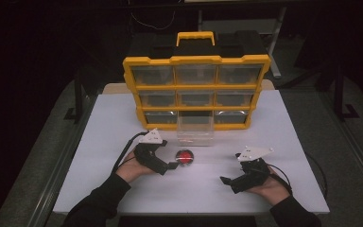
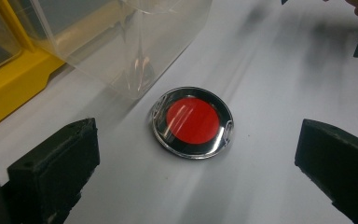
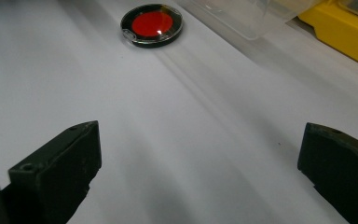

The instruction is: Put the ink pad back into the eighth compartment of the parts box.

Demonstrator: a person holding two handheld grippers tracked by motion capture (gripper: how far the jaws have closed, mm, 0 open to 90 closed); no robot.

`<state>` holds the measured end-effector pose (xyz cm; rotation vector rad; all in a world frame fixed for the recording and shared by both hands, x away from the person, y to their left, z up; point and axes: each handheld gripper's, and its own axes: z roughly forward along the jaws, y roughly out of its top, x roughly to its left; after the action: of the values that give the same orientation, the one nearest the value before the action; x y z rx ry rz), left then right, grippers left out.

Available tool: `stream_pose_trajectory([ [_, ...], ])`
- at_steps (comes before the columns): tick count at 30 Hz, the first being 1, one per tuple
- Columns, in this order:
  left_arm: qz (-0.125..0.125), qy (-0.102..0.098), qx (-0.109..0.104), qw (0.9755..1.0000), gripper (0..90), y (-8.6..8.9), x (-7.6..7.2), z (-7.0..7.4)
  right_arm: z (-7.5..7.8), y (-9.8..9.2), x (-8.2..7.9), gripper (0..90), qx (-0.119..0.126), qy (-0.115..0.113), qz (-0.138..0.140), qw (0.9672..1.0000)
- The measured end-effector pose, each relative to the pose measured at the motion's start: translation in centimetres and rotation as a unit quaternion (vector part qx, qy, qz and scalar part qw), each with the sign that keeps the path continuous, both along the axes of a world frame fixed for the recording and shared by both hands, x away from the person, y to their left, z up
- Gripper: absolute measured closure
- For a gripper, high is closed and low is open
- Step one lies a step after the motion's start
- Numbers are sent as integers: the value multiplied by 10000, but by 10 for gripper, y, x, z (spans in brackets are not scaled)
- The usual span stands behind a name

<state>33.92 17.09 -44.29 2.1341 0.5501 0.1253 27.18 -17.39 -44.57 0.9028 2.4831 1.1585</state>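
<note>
A round clear case with a red disc lies flat on the white table, just in front of a clear drawer pulled out of the yellow organizer. My left gripper is open and sits low just left of the disc, aimed at it; the disc lies a little ahead between the spread jaws. My right gripper is open near the table's front right, apart from the disc, with bare table between its jaws.
The yellow organizer with several clear drawers stands at the back centre, a black case with a yellow handle behind it. The pulled-out drawer juts toward me. Table edges run left, right and front.
</note>
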Motion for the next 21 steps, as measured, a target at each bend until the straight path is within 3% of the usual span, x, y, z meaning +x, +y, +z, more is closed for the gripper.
stream_pose_trajectory([
  [12,-43,12,48,10000,0,-8,3,-5,0,0,0,0,8,10,0,10000],
  [21,-138,-44,58,9999,71,-13,4,-7,0,0,0,0,11,3,5,10000],
])
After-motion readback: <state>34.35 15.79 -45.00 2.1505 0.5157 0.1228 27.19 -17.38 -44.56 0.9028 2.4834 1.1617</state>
